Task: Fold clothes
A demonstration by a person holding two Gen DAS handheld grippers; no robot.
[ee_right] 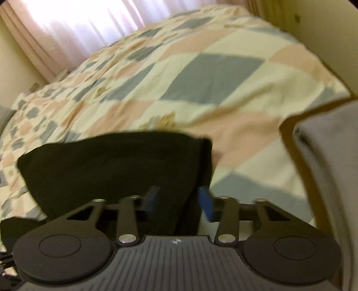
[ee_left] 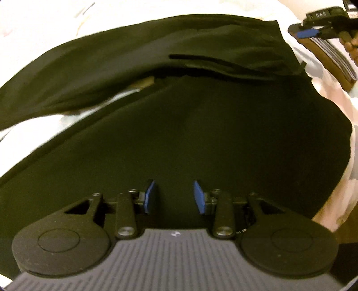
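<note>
A black garment (ee_left: 201, 134) lies spread over the bed, with one part folded across its far side. My left gripper (ee_left: 174, 194) hangs just above the near part of the cloth, open, its blue pads (ee_left: 148, 194) well apart and nothing clamped. My right gripper (ee_left: 313, 33) shows at the garment's far right corner. In the right wrist view, the right gripper (ee_right: 180, 199) is open over the edge of the black garment (ee_right: 116, 170). Dark cloth shows in the gap below its blurred blue pads (ee_right: 205, 202), and I cannot tell if it touches them.
A patchwork quilt (ee_right: 201, 73) of cream, pink and grey-blue squares covers the bed and runs far beyond the garment. Pale curtains (ee_right: 78, 20) hang behind the bed. A grey fabric mass (ee_right: 329, 179) fills the right edge. A person's hand (ee_left: 352, 47) holds the right gripper.
</note>
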